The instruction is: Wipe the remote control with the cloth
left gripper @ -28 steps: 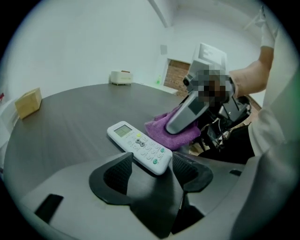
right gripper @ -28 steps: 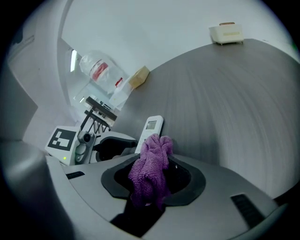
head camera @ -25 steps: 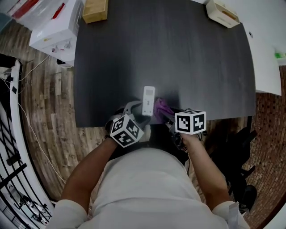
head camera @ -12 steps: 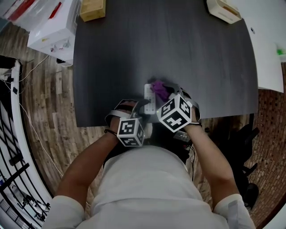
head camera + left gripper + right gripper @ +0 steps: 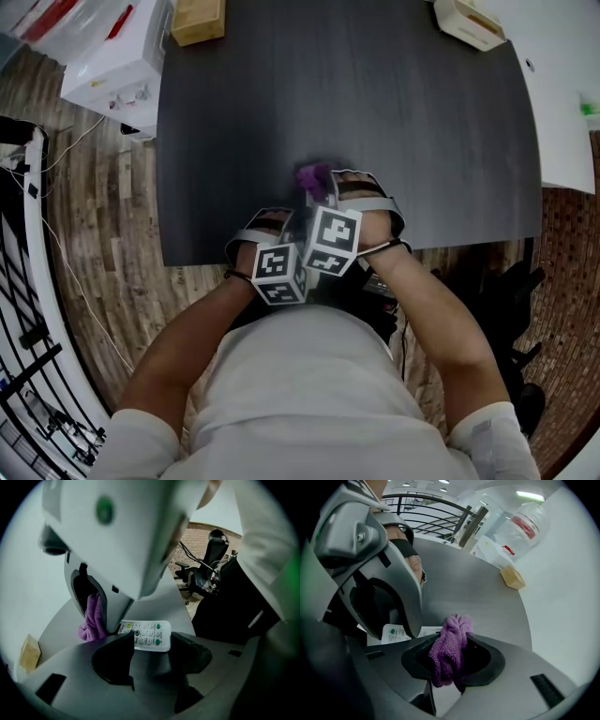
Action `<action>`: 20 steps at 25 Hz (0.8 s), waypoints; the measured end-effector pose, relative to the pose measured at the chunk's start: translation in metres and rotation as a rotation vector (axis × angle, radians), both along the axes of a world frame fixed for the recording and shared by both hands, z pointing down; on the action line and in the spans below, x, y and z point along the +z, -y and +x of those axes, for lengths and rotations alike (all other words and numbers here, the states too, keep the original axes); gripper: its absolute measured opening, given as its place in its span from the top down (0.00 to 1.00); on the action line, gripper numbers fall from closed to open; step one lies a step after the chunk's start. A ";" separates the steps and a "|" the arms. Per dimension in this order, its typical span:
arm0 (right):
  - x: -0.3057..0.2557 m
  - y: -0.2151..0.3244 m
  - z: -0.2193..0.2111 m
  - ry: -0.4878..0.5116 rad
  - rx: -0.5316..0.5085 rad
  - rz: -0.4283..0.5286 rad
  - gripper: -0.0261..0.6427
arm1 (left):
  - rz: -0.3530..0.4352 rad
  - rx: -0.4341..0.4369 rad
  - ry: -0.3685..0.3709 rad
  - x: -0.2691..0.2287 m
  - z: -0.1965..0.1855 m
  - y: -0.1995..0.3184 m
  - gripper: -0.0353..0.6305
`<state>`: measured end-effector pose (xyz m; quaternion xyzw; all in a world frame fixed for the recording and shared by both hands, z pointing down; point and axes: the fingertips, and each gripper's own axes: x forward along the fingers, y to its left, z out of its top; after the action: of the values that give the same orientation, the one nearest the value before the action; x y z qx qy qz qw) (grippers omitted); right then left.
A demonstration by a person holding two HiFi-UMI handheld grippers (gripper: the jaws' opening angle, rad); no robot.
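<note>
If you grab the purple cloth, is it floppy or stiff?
Probably floppy: the purple cloth bunches and droops between the right gripper's fingers. It is likely light and not slippery either, since its fuzzy pile looks soft.

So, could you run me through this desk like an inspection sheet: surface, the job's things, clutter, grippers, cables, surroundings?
Surface: dark table, wood-grain top.
Job's things: remote control near the table's front edge; purple cloth held just beside it.
Clutter: wooden block and beige holder at the far corners.
Grippers: left gripper, its jaws having just closed further, grips the remote control; right gripper has its jaws shut on the purple cloth.
Cables: one thin lead on the floor at left.
Surroundings: wood floor, white box, office chair, railing.
</note>
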<state>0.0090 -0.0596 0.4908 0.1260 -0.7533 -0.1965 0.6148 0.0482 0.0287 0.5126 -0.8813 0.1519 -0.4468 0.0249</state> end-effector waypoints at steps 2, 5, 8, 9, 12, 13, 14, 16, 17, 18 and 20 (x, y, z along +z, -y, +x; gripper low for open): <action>0.000 -0.005 0.001 0.015 0.018 -0.039 0.77 | -0.004 -0.014 -0.004 -0.001 0.001 0.000 0.58; -0.001 -0.016 0.002 0.037 0.030 -0.115 0.77 | -0.001 -0.034 -0.020 -0.004 0.003 0.003 0.58; 0.000 -0.026 0.005 0.050 0.028 -0.185 0.78 | -0.003 -0.049 -0.030 -0.001 0.002 0.003 0.58; 0.001 -0.029 0.006 0.062 0.040 -0.212 0.78 | -0.002 -0.050 -0.028 -0.001 0.001 0.003 0.58; 0.000 -0.033 0.009 0.111 0.094 -0.281 0.78 | 0.003 -0.050 -0.021 -0.001 0.003 0.003 0.58; -0.002 -0.033 0.009 0.126 0.107 -0.288 0.78 | 0.006 -0.051 -0.020 -0.001 0.003 0.003 0.58; -0.003 -0.032 0.009 0.138 0.116 -0.287 0.78 | 0.011 -0.055 -0.020 -0.001 0.003 0.003 0.58; -0.004 -0.031 0.010 0.160 0.131 -0.278 0.78 | 0.030 -0.072 -0.024 -0.002 0.003 0.003 0.58; -0.005 -0.031 0.011 0.171 0.139 -0.271 0.78 | 0.039 -0.088 -0.029 -0.003 0.003 0.003 0.58; -0.005 -0.030 0.012 0.181 0.145 -0.262 0.78 | 0.045 -0.110 -0.037 -0.003 0.002 0.003 0.58; -0.004 -0.030 0.014 0.197 0.155 -0.241 0.78 | 0.043 -0.164 -0.058 -0.002 -0.001 0.002 0.58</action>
<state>0.0233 -0.0292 0.4868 0.1278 -0.8162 -0.0434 0.5618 0.0468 0.0267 0.5109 -0.8778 0.2338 -0.4181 0.0025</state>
